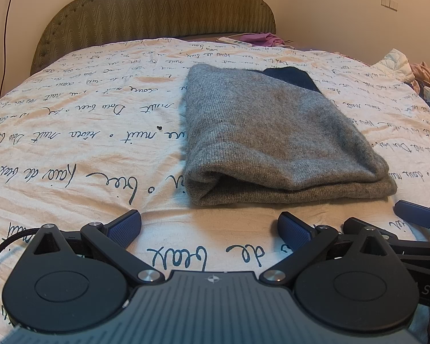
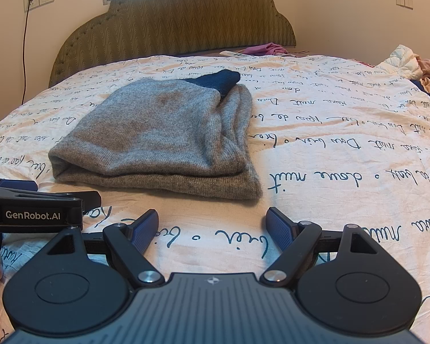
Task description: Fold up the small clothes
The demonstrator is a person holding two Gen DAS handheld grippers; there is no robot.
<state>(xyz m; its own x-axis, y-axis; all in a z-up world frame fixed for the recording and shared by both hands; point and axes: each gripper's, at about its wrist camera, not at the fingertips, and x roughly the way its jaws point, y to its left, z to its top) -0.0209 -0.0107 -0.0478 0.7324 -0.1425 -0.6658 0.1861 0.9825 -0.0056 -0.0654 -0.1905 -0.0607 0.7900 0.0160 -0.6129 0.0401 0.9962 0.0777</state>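
Tongs of the left gripper (image 1: 209, 228) stand spread wide over the script-printed bed sheet (image 1: 71, 143), holding nothing. The right gripper (image 2: 212, 226) is spread wide too, empty, just beside it. Further, at 12 o'clock, lies the folded grey knit sweater (image 1: 272, 132), apart from both, a dark blue part (image 2: 218, 81) at its far end. Behind stands the olive headboard (image 2: 175, 20).

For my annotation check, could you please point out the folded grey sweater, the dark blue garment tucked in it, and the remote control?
folded grey sweater (image 1: 272, 126): left wrist view, top knit layer.
dark blue garment (image 2: 220, 81): right wrist view, exposed end.
remote control (image 1: 233, 41): left wrist view, white body.
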